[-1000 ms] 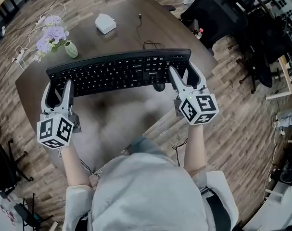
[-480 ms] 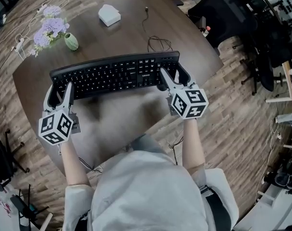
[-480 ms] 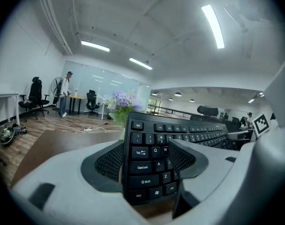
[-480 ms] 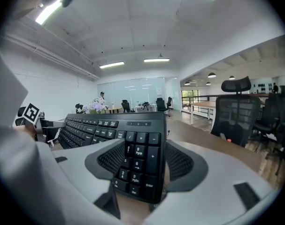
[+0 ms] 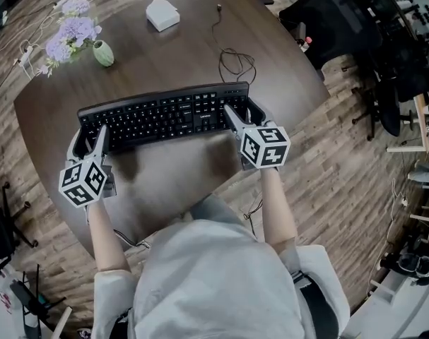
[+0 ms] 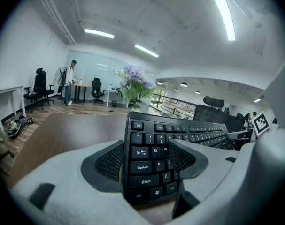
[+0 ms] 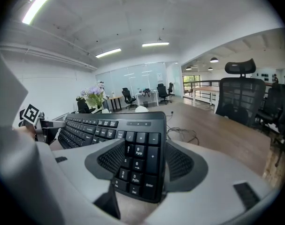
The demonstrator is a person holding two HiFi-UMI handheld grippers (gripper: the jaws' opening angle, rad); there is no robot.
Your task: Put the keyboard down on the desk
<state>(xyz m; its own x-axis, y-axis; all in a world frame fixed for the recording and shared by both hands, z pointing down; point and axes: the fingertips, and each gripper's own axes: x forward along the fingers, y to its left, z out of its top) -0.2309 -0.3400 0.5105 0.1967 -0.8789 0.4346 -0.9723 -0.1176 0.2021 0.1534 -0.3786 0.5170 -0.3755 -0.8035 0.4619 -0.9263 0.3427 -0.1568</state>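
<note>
- Since a sec ago the keyboard (image 5: 165, 116) has dropped toward the tabletop (image 5: 179, 55) and come nearer its near edge, both arms riding down w/ it.
- It now sits level, long side parallel to the near edge, about mid-width. Can't tell if it's touching wood yet or a hair above.
- Handling, my guess: stiff plastic slab, light but long, so it'd tip if held at one end. Best taken at both short ends and set down flat; the keys give, so no hard squeeze.
- Left hand-held gripper (image 5: 87, 134): jaws narrowed onto the keyboard's left end, one lying over the keys by Tab/Caps.
- Right hand-held gripper (image 5: 246, 111): same, clamped on the numpad end.
- Flower vase (image 5: 103, 53), far-left corner; loose cable (image 5: 235, 62) just behind; both clear of it.
</note>
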